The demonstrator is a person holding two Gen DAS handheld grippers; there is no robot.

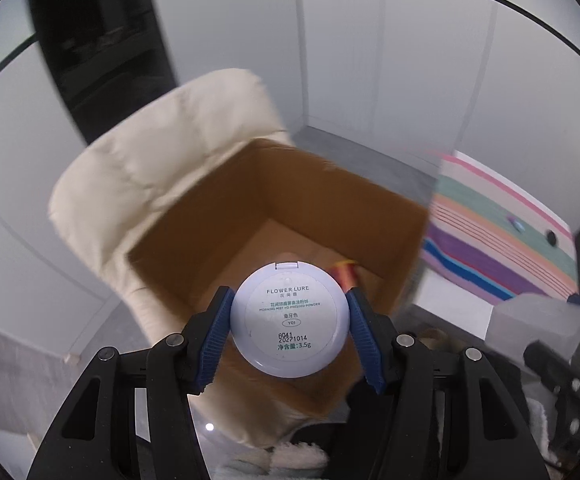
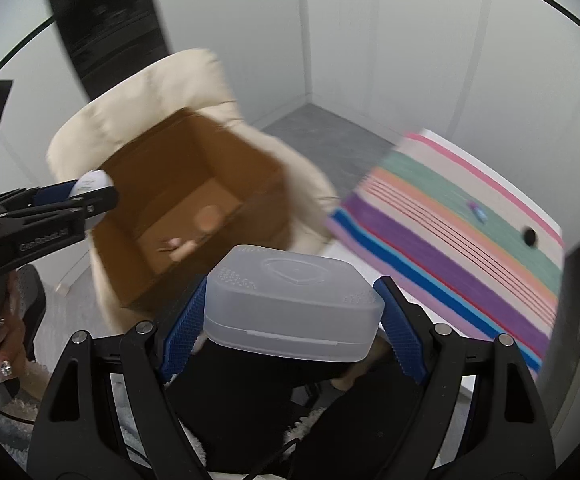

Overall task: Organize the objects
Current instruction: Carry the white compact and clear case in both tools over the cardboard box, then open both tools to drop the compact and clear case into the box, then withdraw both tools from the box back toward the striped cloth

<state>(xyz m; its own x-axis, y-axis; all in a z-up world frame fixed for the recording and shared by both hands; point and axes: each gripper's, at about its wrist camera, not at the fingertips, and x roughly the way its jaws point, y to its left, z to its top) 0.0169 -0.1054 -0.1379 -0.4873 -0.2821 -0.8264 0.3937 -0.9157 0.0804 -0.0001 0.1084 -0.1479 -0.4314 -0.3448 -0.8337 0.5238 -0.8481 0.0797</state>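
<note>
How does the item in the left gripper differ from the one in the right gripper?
The compact is round, opaque white and printed with text; the plastic case is a rounded rectangle, frosted and unprinted. The compact is the smaller, so the left gripper stands narrower than the right gripper. Both are clamped between blue pads near the open cardboard box.

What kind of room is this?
Probably a room in a home: a cream padded chair holds an open cardboard box, and a striped cloth covers a table beside plain white walls.
</note>
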